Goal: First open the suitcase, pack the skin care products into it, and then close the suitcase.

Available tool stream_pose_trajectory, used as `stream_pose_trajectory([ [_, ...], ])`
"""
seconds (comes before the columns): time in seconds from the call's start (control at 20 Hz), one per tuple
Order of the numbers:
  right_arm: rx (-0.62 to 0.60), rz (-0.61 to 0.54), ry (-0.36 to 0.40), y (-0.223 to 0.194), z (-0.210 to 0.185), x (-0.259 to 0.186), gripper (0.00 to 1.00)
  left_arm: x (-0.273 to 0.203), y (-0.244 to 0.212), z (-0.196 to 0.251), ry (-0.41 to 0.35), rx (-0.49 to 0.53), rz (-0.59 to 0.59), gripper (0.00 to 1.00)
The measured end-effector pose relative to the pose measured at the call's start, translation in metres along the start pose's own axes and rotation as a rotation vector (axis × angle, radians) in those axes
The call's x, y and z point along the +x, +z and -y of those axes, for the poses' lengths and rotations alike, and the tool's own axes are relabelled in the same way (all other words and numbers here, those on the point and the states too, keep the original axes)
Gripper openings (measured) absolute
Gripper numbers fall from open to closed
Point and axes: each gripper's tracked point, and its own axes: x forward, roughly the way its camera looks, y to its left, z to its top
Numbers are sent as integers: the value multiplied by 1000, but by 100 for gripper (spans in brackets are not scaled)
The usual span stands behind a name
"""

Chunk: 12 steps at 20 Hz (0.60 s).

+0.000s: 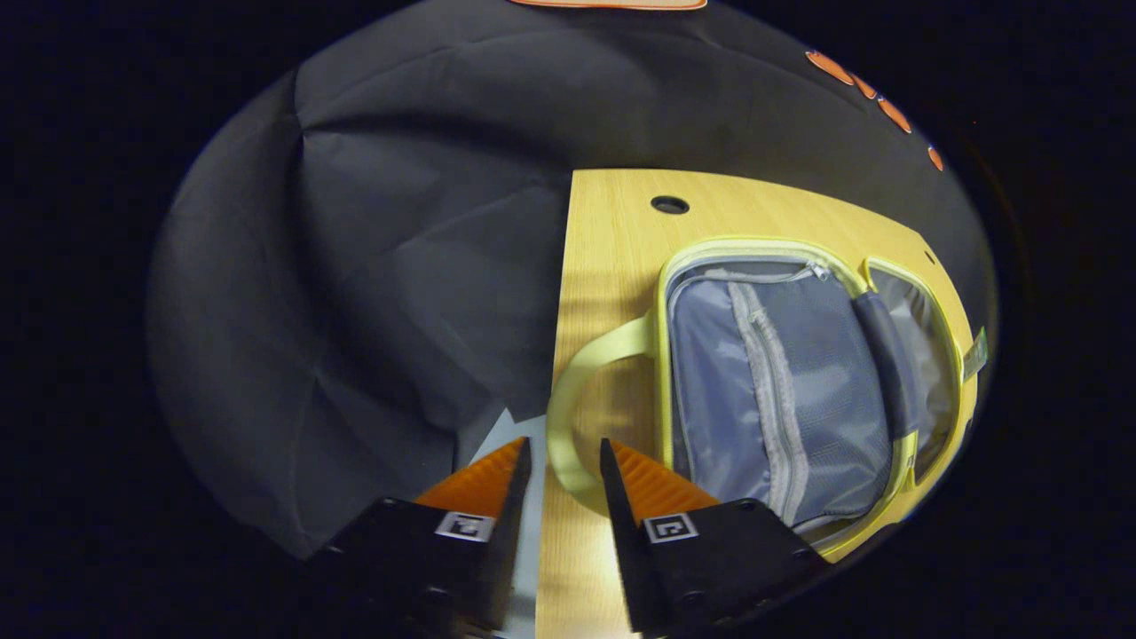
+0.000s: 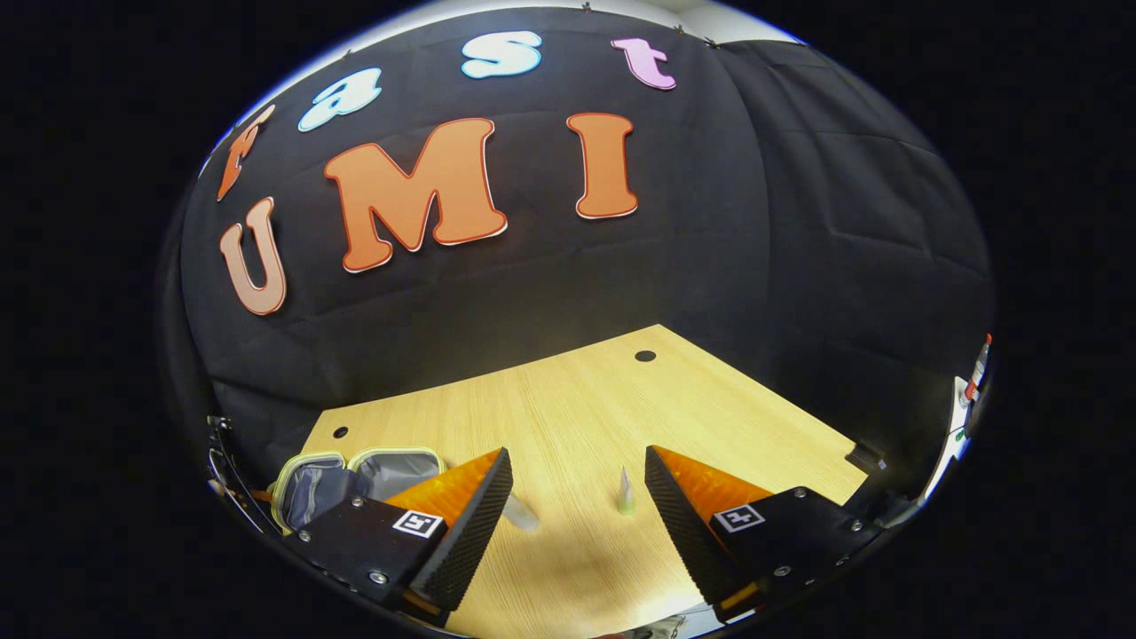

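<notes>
suitcase (image 1: 781,390) open, right of left fingers (image 1: 621,479)

No readable text on the suitcase (image 1: 781,390) or the tube (image 2: 626,493).

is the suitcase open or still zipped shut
Open. In the left gripper view the suitcase lies spread flat on the table, both halves showing their grey lining; no skin care products visible inside.
</notes>
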Motion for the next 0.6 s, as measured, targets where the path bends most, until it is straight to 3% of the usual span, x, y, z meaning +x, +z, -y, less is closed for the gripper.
stream_pose_trajectory([
  [0.15, -8, -12, 9, -3, 6, 8, 95, -35, 29, -3, 77, 12, 103, 99],
  [0.4, -28, -46, 63, -9, 16, 24, 95, -124, 89, 64, 67, 17, 316, 99],
  [0.6, -48, -69, 132, -4, 26, 38, 95, -175, 117, 175, -5, 21, 438, 99],
])
